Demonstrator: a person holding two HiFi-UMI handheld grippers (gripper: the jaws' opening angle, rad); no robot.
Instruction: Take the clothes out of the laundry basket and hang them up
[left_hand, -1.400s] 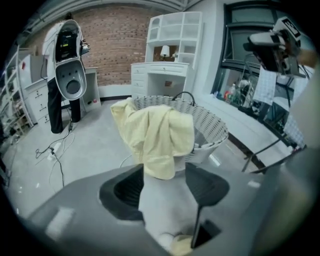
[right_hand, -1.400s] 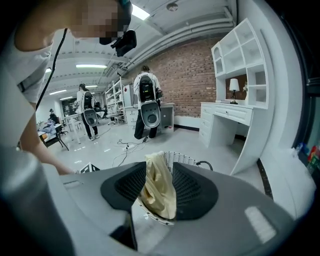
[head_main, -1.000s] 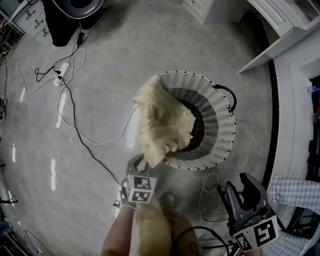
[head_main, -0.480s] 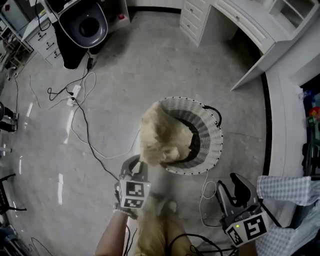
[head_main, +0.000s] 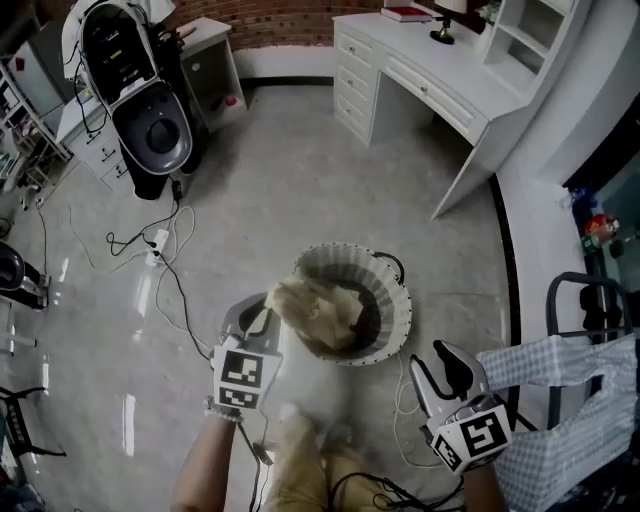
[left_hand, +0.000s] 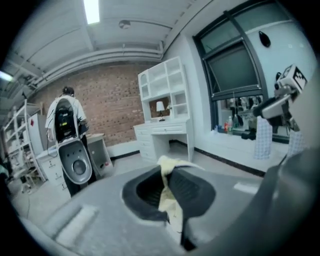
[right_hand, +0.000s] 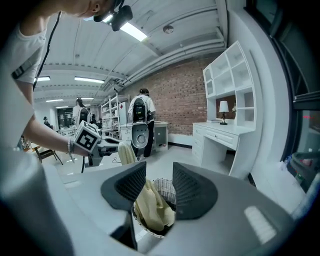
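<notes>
Head view, crumpled pale-yellow garment (head_main: 318, 312) over white basket (head_main: 401, 302) — left tool (head_main: 264, 317) clamped on it, right tool (head_main: 440, 368) apart.

Left tongs (left_hand: 169, 200) tight on yellow garment (left_hand: 170, 197)

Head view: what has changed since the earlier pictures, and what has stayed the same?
The left gripper, its jaws having just been closing on the cream garment, has lifted it above the basket. The right gripper stayed open and empty; the basket stayed put.
</notes>
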